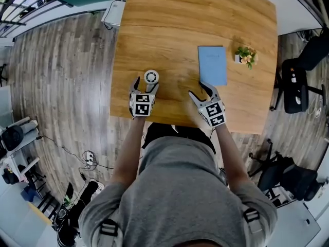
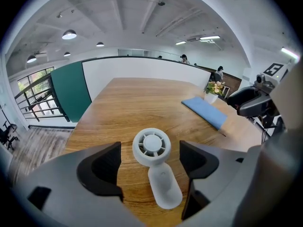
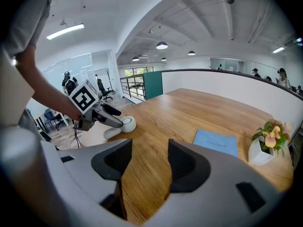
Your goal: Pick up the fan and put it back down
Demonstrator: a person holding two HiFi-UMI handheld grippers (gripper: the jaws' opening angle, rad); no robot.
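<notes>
Wooden table [image 1: 180, 24], open-plan office, plank floor. Fan [image 2: 154, 160]: white, handheld, round grilled head, stubby handle. Lies flat, grille up, near-left part of table, close to near edge. Long axis: handle toward person, head toward far side. Left gripper [image 1: 146, 84] jaws spread, flanking fan, gap each side. Right gripper [image 1: 199, 90] jaws apart, only bare wood between. Blue notebook [image 1: 212, 65], potted plant [image 1: 245, 55] well right. Bare tabletop beyond head.

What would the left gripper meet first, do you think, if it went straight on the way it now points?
The left gripper would meet the fan, which lies flat on the table with its handle between the open jaws; how near, I cannot judge.
</notes>
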